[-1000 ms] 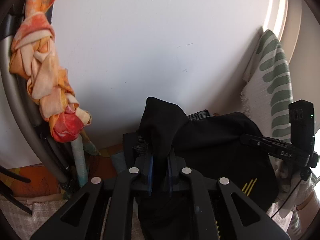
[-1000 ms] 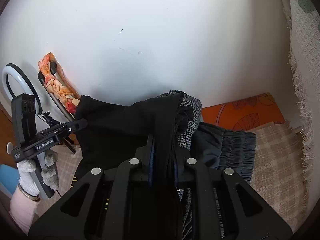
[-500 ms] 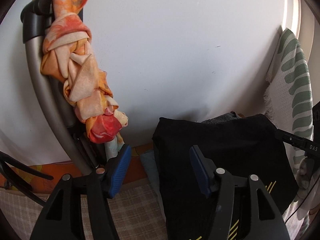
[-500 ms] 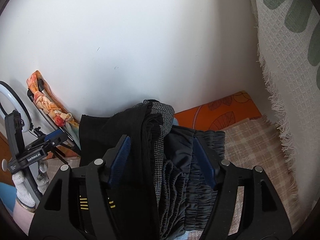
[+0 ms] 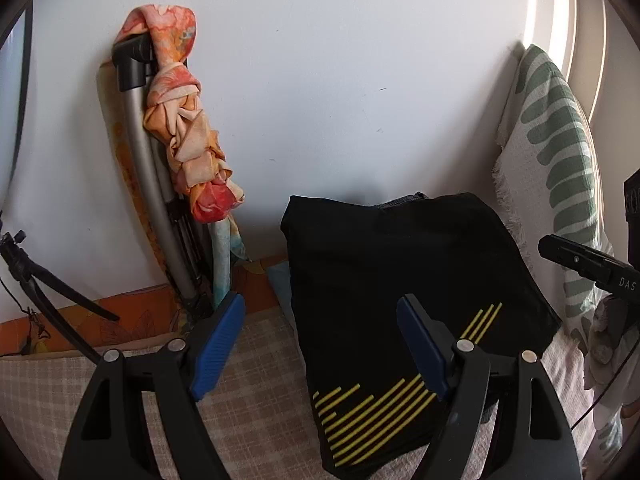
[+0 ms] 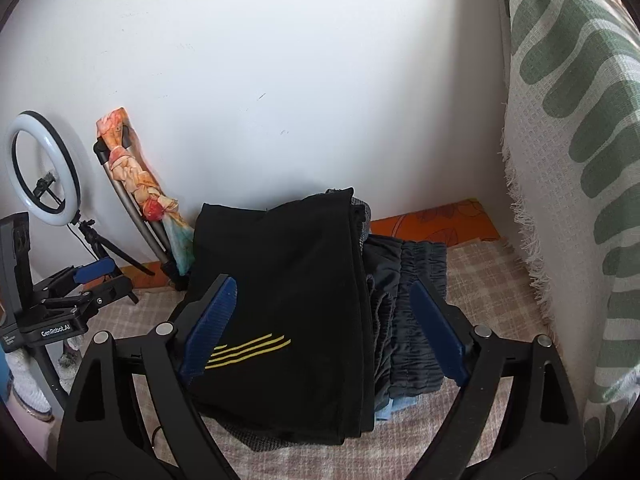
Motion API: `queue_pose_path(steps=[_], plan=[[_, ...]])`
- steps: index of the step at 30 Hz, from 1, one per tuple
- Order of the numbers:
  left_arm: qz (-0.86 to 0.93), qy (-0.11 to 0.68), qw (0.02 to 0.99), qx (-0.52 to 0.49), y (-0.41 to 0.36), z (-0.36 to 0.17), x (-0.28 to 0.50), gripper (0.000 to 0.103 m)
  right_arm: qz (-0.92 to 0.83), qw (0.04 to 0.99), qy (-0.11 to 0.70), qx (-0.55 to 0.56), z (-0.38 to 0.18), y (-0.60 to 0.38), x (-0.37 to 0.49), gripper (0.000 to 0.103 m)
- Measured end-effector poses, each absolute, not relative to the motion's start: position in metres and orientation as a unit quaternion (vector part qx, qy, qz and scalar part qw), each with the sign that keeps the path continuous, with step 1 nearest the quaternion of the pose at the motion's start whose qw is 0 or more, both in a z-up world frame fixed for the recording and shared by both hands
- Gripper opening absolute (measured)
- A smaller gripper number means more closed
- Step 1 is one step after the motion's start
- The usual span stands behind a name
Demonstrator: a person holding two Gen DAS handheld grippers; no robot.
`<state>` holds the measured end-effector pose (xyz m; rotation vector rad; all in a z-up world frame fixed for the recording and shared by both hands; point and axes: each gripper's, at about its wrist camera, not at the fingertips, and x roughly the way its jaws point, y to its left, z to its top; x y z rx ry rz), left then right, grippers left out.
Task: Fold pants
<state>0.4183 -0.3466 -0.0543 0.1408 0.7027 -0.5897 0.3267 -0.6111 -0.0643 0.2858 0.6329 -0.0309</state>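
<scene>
The black pants with yellow stripes lie folded flat on top of a stack of folded clothes; they also show in the right wrist view. My left gripper is open and empty, pulled back above the pants' left edge. My right gripper is open and empty, held above the pants' right edge. The left gripper also shows at the left of the right wrist view.
The stack sits on a checked beige cloth against a white wall. Dark grey gathered pants lie under the black ones. A folded frame wrapped in orange cloth leans at the left. A ring light stands far left. A green-patterned throw hangs at the right.
Both grippers opened and let go of the black pants, then drew back. The pants settled flat on the stack.
</scene>
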Motion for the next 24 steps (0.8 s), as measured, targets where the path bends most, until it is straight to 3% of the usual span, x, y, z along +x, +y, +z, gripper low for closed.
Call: queue_pose_path(steps=[5, 24], plan=[[-0.285, 0.322, 0.900, 0.074, -0.332, -0.041, 0.379, 0.077, -0.011, 0.950, 0.285, 0.129, -0.052, -0.593, 0.288, 0.103], [-0.292, 0.286, 0.910, 0.068, -0.279, -0.022, 0.229, 0.077, -0.019, 0.962, 0.262, 0.073, -0.046, -0.508, 0.153, 0.103]])
